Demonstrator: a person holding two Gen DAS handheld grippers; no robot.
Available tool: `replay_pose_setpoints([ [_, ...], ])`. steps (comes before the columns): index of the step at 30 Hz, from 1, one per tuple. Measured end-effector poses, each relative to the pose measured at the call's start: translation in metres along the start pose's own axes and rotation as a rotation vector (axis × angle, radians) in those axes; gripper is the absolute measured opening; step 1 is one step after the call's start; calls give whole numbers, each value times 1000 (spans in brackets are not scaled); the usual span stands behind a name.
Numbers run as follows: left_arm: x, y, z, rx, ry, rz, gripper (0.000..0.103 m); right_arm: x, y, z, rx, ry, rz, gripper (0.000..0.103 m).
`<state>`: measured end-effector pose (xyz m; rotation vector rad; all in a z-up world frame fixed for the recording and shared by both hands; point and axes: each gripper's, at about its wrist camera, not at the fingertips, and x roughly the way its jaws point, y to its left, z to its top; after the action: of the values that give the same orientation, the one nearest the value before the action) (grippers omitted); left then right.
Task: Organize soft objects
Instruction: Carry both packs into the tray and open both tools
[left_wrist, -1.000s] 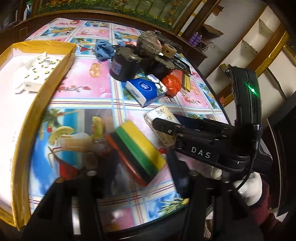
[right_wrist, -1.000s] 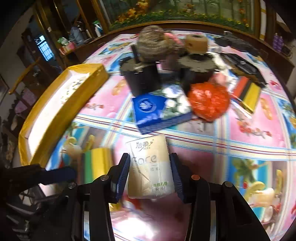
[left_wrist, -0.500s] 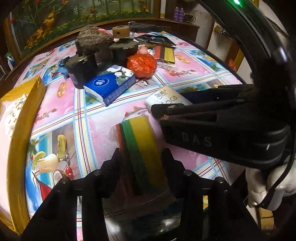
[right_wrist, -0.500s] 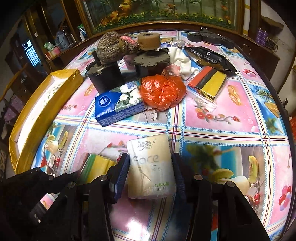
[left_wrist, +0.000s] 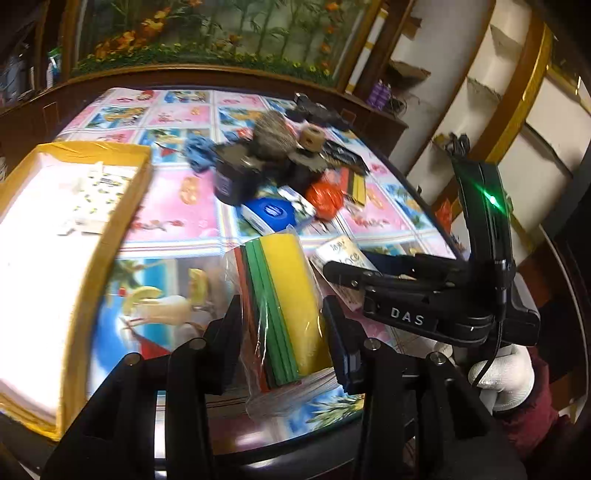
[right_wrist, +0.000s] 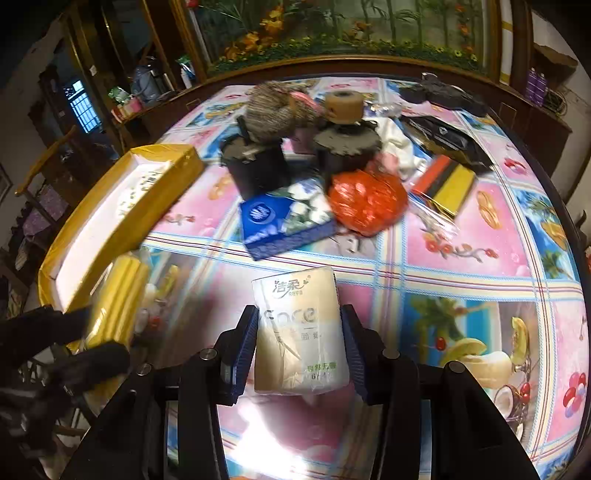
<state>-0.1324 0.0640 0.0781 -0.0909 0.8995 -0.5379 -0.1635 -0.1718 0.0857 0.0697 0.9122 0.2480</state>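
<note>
- Left wrist view: the left gripper (left_wrist: 282, 332) clamps the wrapped sponge pack (left_wrist: 282, 302) by its two long sides, pads pressed into the plastic wrap. Gripping across the narrow width suits a squashy stack, since the layers compress together instead of fanning apart.
- The pack looks lifted clear of the tablecloth (left_wrist: 173, 206), its far end tilted up, probably so it can travel over the rim of the yellow box (left_wrist: 122, 221) at the left.
- That box already holds a patterned tissue pack (left_wrist: 96, 192), so I judge it to be the collecting place for soft things.
- The right gripper (left_wrist: 347, 275) lies just beside, reaching toward the white tissue pack (left_wrist: 341, 254).
- Right wrist view: the right gripper (right_wrist: 299, 343) has the white tissue pack (right_wrist: 301, 332) between its blue pads, jaws closing on both sides. The pack looks to be held low over the tablecloth (right_wrist: 461, 229).
- More soft things wait behind: a blue tissue box (right_wrist: 280, 221), an orange bag (right_wrist: 365, 201) and a second sponge pack (right_wrist: 448, 186).
</note>
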Motion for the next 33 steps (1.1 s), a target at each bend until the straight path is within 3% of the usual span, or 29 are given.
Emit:
replay_pose_setpoints([
  [6,-37,54,4,-109,-75,50,39,-12,24,11,-11,-36,102,44],
  [16,-62,144,22,-209,-117,219,39,-6,79,49,-67,-35,238,44],
  [19,-53,165,39,-200,-102,254,40,11,105,69,-82,-19,292,44],
  [25,-23,218,66,-233,-47,228,40,59,149,114,-61,27,388,44],
  [33,13,257,85,-258,-34,274,44,137,191,178,-20,71,382,44],
])
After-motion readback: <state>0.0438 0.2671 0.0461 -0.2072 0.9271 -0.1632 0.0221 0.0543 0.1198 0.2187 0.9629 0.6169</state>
